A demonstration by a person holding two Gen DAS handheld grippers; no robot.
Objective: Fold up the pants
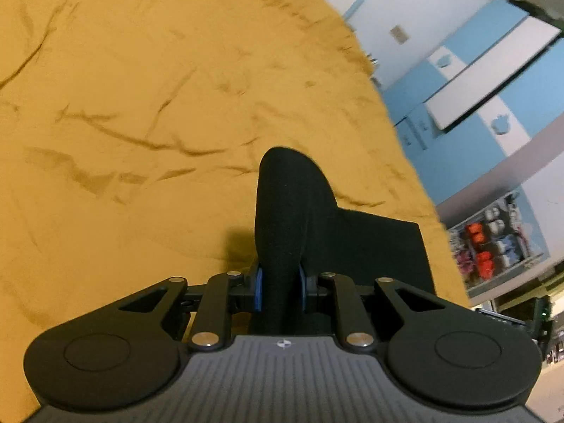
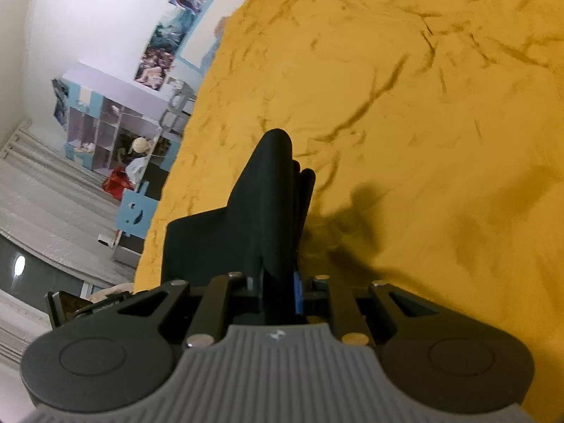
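Observation:
The black pants (image 1: pixel 292 211) bulge up from between the blue-padded jaws of my left gripper (image 1: pixel 280 289), which is shut on a thick fold of them. To the right a flat part of the cloth (image 1: pixel 380 246) spreads over the mustard-yellow bed sheet (image 1: pixel 141 88). In the right wrist view, my right gripper (image 2: pixel 278 289) is shut on another bunched fold of the black pants (image 2: pixel 268 190), several layers thick. A flat panel of the cloth (image 2: pixel 197 246) extends left toward the bed edge. Both gripped folds are held above the sheet and cast shadows on it.
The wrinkled yellow sheet (image 2: pixel 423 105) covers the whole bed. Beyond its edge stand blue and white cabinets (image 1: pixel 493 70), a shelf with coloured items (image 1: pixel 493 246), and a cubby shelf (image 2: pixel 105 130) on a grey floor (image 2: pixel 42 194).

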